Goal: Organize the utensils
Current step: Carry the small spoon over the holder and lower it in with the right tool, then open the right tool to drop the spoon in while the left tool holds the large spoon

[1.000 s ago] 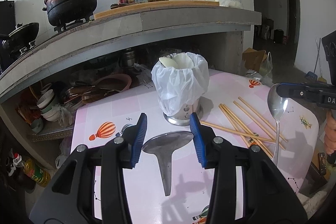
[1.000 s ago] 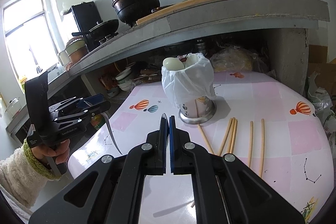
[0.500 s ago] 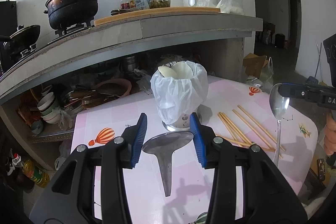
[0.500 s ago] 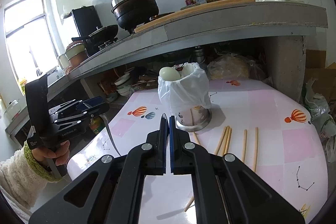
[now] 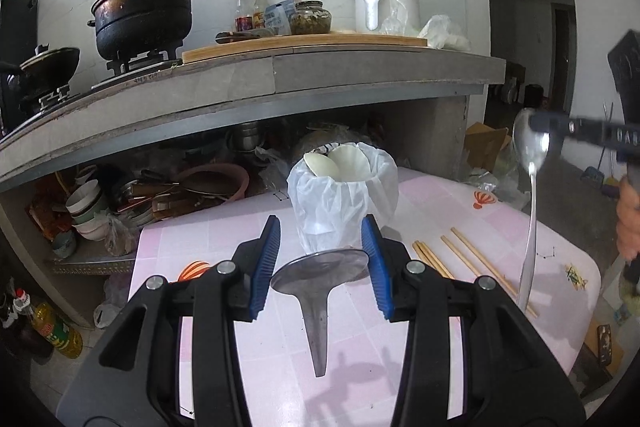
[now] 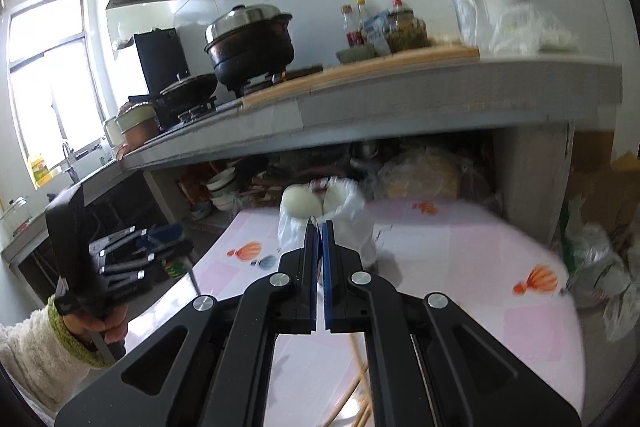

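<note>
The left hand-held gripper point(image 5: 320, 263) holds a metal spoon point(image 5: 320, 267) by its bowl, clamped crosswise between the blue pads, handle hanging toward the camera. The right hand-held gripper point(image 6: 319, 247) is closed tight on a second metal spoon point(image 5: 530, 163) at the bowl, handle dangling over the bench's right edge.

Compared with 1 second ago, the right hand-held gripper has risen, and the spoon now hangs higher above the chopsticks point(image 5: 460, 255); the left has barely shifted.

The right wrist view is motion-blurred, and its spoon shows only as a thin edge between the pads. The left hand-held gripper hides the base of the bag-lined holder point(image 5: 344, 203).

That holder stands mid-bench point(image 5: 440, 195) and holds 2 white spoons point(image 5: 336, 165).
</note>
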Available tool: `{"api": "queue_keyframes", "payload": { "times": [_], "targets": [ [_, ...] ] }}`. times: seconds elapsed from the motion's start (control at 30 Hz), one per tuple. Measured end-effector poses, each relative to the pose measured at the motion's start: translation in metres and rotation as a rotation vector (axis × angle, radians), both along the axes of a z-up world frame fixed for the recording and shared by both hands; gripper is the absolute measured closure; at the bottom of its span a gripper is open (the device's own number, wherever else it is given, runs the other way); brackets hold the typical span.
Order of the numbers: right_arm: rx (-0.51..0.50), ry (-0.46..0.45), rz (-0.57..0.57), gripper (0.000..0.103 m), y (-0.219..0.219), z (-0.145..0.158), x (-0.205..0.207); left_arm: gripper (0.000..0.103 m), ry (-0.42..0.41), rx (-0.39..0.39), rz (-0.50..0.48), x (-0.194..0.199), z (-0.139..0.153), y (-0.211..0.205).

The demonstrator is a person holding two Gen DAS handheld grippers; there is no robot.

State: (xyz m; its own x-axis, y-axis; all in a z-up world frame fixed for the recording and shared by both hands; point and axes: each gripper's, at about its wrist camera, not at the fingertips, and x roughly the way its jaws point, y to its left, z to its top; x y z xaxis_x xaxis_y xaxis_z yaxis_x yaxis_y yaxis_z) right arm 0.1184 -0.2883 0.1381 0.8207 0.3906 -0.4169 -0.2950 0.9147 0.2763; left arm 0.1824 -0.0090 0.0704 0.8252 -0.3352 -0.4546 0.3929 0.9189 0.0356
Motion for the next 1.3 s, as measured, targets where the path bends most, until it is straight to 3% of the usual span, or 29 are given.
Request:
{"api": "queue_keyframes", "payload": {
  "times": [0.43,0.67,0.8,1.03,1.3],
  "targets": [
    [-0.125,-0.164,-0.012,0.1,0.014,0.086,0.062,0.063,0.032,-0.044,0.051,0.01,-0.017,0.028],
    [-0.163,-0.205,-0.031,0.101,0.03,0.108,0.104,0.063,0.034,-0.061,0.087,0.012,-0.018,0.048],
    [-0.205,-0.183,-0.033,0.101,0.045,0.1,0.137,0.063,0.036,-0.074,0.112,0.011,-0.02,0.059],
    [-0.351,-0.121,-0.011,0.101,0.079,0.055,0.182,0.063,0.041,-0.075,0.134,0.008,-0.023,0.068],
    [-0.438,-0.065,0.05,0.101,0.105,0.007,0.2,0.063,0.042,-0.07,0.147,0.008,-0.024,0.074]
  ]
}}
